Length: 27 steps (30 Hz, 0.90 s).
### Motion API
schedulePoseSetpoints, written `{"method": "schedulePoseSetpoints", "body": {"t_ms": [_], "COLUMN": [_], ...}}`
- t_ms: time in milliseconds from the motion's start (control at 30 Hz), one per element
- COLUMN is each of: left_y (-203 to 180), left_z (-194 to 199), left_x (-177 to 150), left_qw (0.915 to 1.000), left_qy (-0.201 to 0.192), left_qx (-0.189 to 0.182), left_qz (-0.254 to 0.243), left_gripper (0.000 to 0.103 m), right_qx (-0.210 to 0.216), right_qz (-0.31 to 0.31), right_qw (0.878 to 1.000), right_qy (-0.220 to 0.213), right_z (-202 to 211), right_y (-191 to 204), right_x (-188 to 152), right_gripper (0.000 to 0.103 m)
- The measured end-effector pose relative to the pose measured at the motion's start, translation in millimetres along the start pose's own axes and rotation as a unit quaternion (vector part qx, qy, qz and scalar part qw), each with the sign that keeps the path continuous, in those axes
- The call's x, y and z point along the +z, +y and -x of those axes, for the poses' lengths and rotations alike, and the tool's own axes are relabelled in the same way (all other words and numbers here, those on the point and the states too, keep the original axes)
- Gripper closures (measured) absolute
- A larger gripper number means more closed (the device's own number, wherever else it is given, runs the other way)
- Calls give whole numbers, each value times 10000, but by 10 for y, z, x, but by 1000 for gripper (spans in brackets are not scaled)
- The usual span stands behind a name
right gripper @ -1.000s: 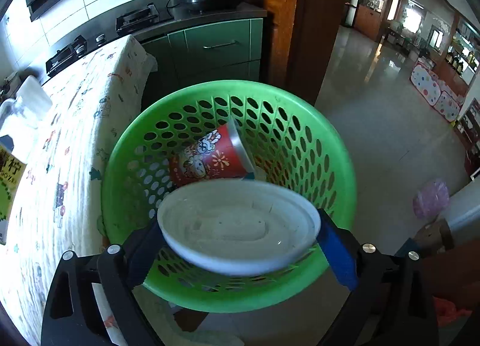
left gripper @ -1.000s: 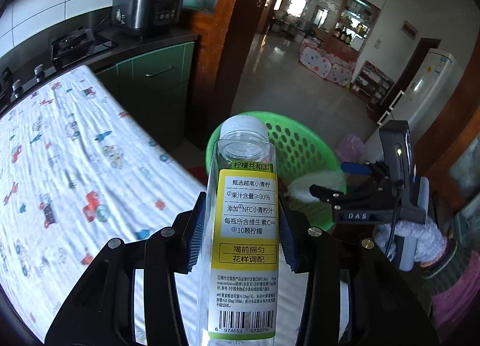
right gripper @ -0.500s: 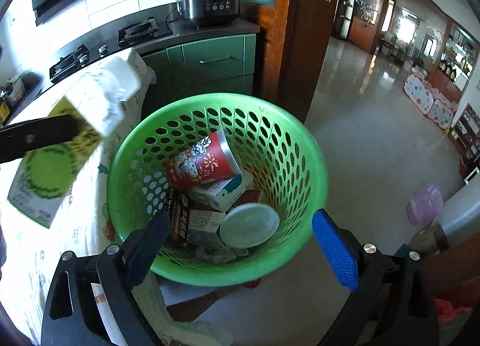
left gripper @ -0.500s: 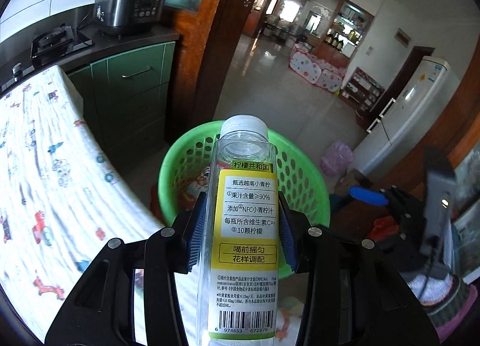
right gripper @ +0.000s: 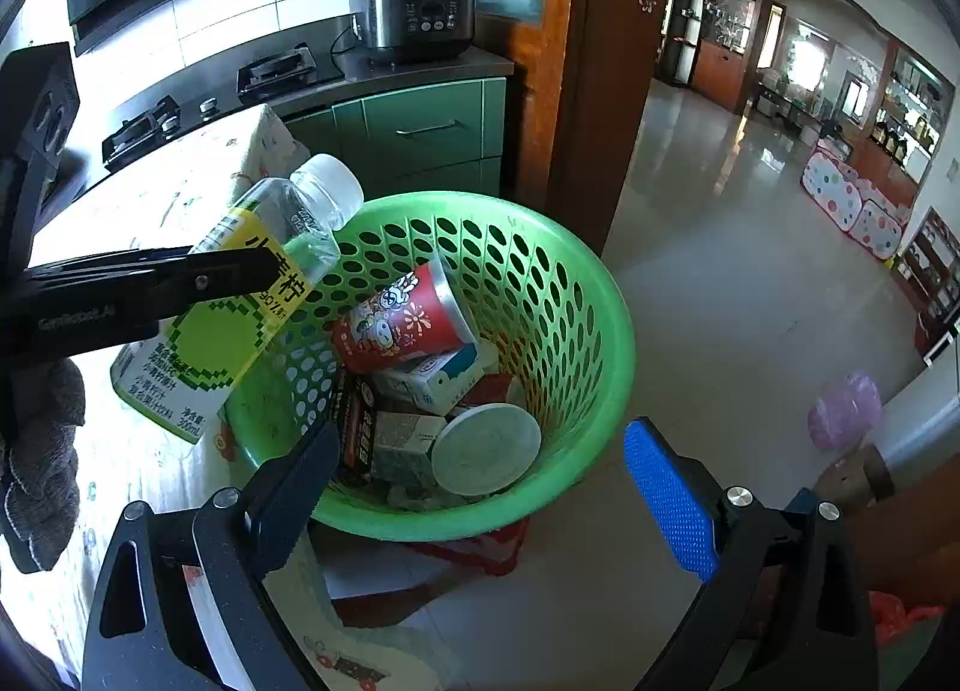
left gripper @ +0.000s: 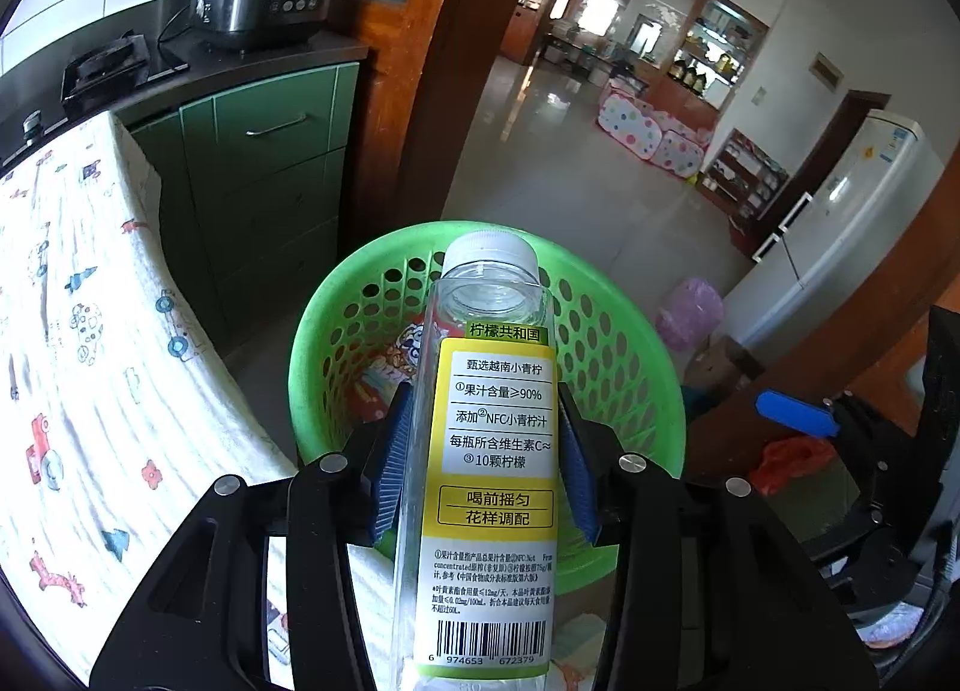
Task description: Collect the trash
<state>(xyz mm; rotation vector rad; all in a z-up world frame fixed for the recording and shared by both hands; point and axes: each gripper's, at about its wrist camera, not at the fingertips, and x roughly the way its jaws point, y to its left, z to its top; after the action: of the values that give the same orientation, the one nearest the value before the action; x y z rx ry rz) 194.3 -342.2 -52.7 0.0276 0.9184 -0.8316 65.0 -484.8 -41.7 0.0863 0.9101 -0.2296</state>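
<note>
My left gripper [left gripper: 483, 451] is shut on a clear plastic bottle [left gripper: 495, 451] with a yellow label and white cap, held over the near rim of the green perforated basket [left gripper: 336, 307]. In the right wrist view the bottle [right gripper: 240, 301] hangs at the basket's [right gripper: 576, 295] left rim, pinched by the left gripper's fingers [right gripper: 150, 283]. My right gripper [right gripper: 480, 481] is open and empty above the basket's near edge. Inside lie a red paper cup [right gripper: 402, 325], a white lid [right gripper: 486, 448] and small cartons [right gripper: 384, 439].
The table with a cartoon-print cloth [left gripper: 66, 343] lies left of the basket. Green cabinets [right gripper: 420, 133] and a rice cooker [right gripper: 402, 1] stand behind. A wooden door frame [right gripper: 594, 91] rises behind the basket. Tiled floor [right gripper: 732, 283] opens to the right; a pink bag [right gripper: 843, 409] lies there.
The right gripper opened and dropped the white lid into the basket, then stayed open. The left gripper carried the bottle from over the table to the basket's rim.
</note>
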Motion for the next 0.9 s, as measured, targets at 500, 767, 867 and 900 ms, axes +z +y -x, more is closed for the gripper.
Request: {"method": "schedulePoseSetpoints", "body": {"t_ms": [500,767,867,900], "left_y": [-24,173,229,240], "left_z": [278,687,862,912], "left_x": [-24,-85,-122,-144], "left_qw": [9989,9958,9935,9927], "left_qy": [-407,-687,-829,-864], "left_qx": [200,597,773,843], "left_qz": [-100,48,73,65], "left_gripper": [33,28,25,24], "right_qx": [67,210,269,287], "right_qz": [18,115,122,123], "right_qw": [10000,9997,9995,9995], "right_qy": [-15,-77,-86,-93], "right_z": [39,93,137,152], "right_y": [83,281,375,402], "right_x": [-20,-19,-25,-30], "right_gripper": [10,10,10,10]}}
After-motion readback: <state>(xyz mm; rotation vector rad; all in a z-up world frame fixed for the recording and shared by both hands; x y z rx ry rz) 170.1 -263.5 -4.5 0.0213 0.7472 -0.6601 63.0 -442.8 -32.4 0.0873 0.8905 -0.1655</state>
